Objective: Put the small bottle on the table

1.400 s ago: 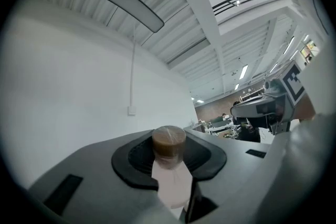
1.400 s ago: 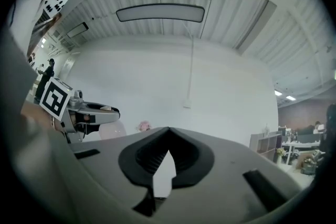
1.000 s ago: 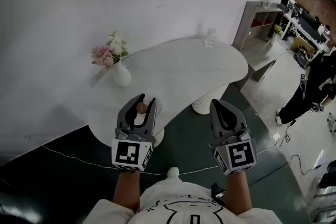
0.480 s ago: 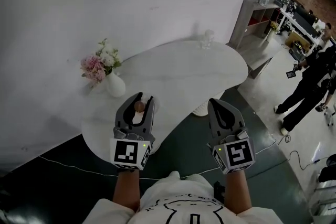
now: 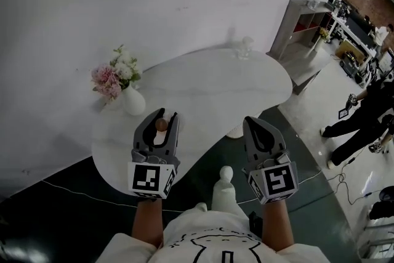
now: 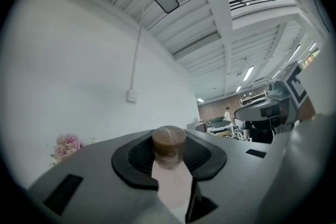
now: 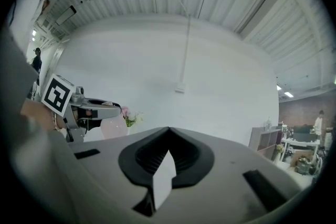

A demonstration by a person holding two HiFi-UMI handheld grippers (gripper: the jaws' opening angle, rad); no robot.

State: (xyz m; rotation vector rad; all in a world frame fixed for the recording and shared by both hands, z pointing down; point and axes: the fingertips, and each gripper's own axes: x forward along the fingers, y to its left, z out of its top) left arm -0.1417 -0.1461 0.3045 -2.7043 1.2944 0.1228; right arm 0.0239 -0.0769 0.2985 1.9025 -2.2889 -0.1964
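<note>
Left gripper (image 5: 161,116) pinches the small bottle (image 6: 168,145), right gripper (image 5: 253,123) is pressed together empty, so I'd lower it upright onto the table (image 5: 209,80).

A white vase (image 5: 133,103) holds pink flowers (image 5: 109,78); a grey shelf (image 5: 297,26) stands far right, near a person (image 5: 364,115).

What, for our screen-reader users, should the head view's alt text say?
The left gripper holds a small bottle with a brown cap in its jaws over the near edge of a white table; the right gripper is shut and empty beside it. A vase of flowers stands on the table's left.
</note>
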